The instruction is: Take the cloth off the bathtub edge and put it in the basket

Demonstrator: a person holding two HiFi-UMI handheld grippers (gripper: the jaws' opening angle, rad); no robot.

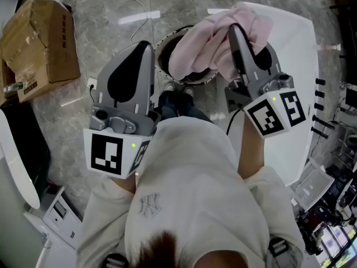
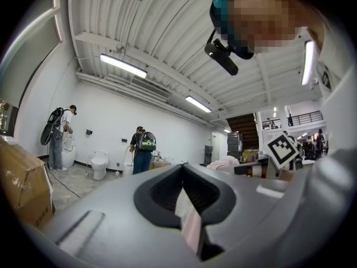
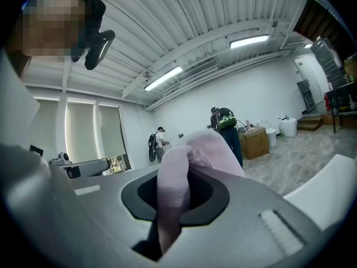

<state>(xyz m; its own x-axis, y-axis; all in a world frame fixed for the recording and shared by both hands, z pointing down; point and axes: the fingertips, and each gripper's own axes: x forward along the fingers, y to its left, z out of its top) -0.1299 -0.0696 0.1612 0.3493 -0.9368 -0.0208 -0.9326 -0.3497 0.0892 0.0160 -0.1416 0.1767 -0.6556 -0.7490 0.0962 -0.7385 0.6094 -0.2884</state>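
The right gripper point(image 1: 238, 33) has its jaws clamped on the pink cloth point(image 1: 209, 41), which drapes leftward over the round basket point(image 1: 162, 48) just beside the bathtub edge point(image 1: 298, 60), while the left gripper point(image 1: 143, 48), jaws together and empty, hangs near the basket's other side.

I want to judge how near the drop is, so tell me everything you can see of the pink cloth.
The pink cloth looks like soft, fleecy fabric, bunched and wrinkled. The right gripper pinches one fold between its closed jaws, and the rest hangs in loose folds over the opening of the dark round basket. Whether it touches the white bathtub edge cannot be told.
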